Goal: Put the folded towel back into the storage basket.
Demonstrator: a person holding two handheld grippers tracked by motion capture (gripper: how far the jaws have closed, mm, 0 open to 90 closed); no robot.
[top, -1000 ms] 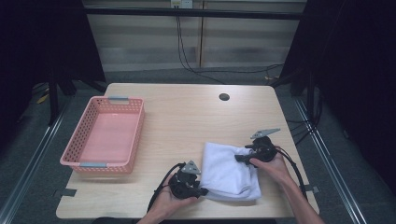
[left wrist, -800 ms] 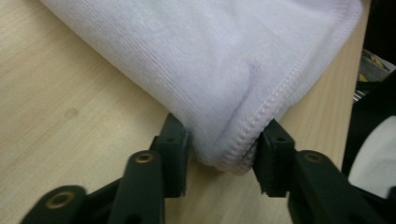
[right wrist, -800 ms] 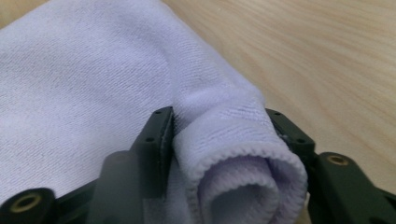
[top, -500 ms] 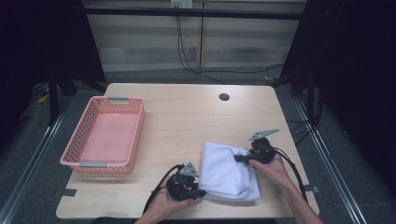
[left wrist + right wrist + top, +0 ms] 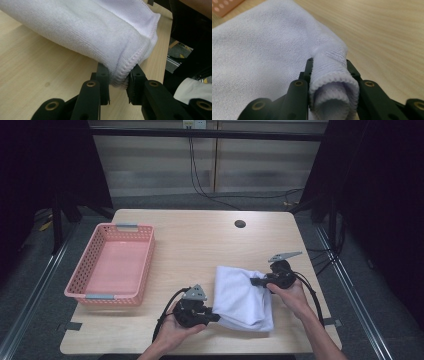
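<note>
A folded white towel [image 5: 242, 297] is lying lengthwise toward the person, both grippers [image 5: 214, 316] [image 5: 254, 281] having just been closing, now pinching opposite corners; left corner lifting slightly.

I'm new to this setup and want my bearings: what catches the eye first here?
A white towel lies folded at the table's near right, pinched on either side by the left gripper and the right gripper, whose jaws have just been closing on it. A pink basket sits at the left.
</note>
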